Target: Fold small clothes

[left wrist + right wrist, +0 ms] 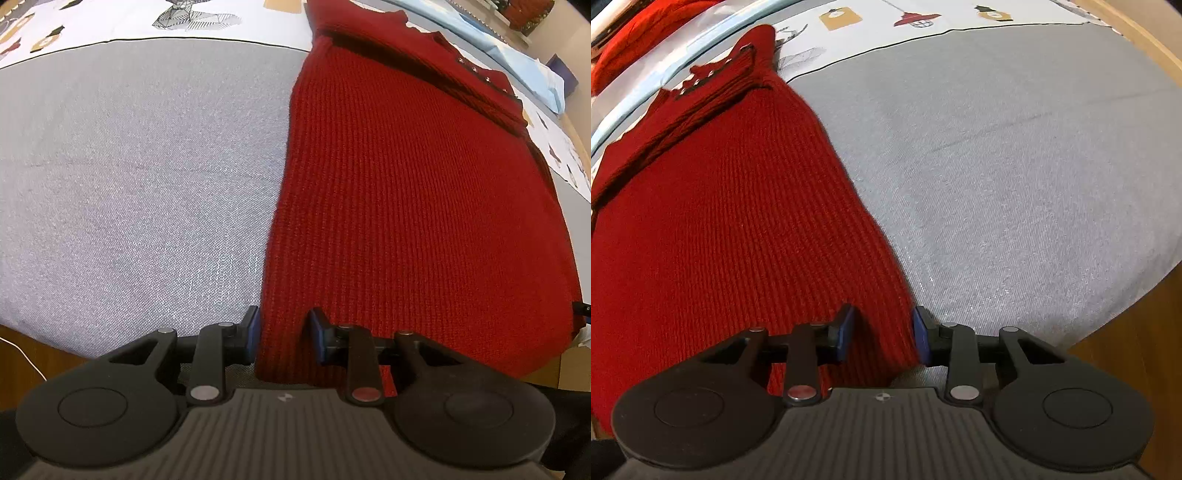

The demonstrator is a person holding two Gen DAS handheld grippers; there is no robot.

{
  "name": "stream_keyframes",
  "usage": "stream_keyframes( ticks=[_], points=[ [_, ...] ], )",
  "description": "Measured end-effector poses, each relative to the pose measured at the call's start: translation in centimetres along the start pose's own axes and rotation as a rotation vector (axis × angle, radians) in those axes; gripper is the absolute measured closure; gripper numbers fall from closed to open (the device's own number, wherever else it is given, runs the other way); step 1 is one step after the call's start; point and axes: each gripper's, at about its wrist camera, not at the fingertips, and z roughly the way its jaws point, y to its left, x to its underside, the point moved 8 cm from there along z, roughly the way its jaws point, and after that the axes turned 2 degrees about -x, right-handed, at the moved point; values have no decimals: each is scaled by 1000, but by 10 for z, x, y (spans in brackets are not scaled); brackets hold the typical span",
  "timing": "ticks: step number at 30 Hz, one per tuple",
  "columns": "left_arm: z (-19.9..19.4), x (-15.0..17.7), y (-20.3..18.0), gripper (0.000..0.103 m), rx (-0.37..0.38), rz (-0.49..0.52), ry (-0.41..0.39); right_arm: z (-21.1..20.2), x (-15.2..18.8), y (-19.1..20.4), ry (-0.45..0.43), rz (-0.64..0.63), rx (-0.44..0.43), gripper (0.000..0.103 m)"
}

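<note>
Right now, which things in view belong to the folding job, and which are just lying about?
Job: red knit garment, left gripper, right gripper, both at its near hem corners.

Lying about: grey cloth, printed sheet, another red item at the back.

Left gripper [282,334] and right gripper [882,332]: black linkage arms, silver pivot pins, blue finger pads [252,330], ribbed grey housing, round black side discs.

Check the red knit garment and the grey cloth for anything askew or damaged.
Nothing stands out. The red knit garment lies flat on the grey cloth, sleeves folded across its top, no tears or stains visible.
</note>
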Motion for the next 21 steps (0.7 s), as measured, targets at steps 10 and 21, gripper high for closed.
stream_keyframes(
  ticks=[10, 21],
  points=[
    [1, 1, -4, 76, -6, 8, -5, 2, 3, 8, 16, -55, -16, 78],
    [-52, -17, -15, 95, 81, 87, -119, -29, -9, 15, -85, 3, -112, 87]
  ],
)
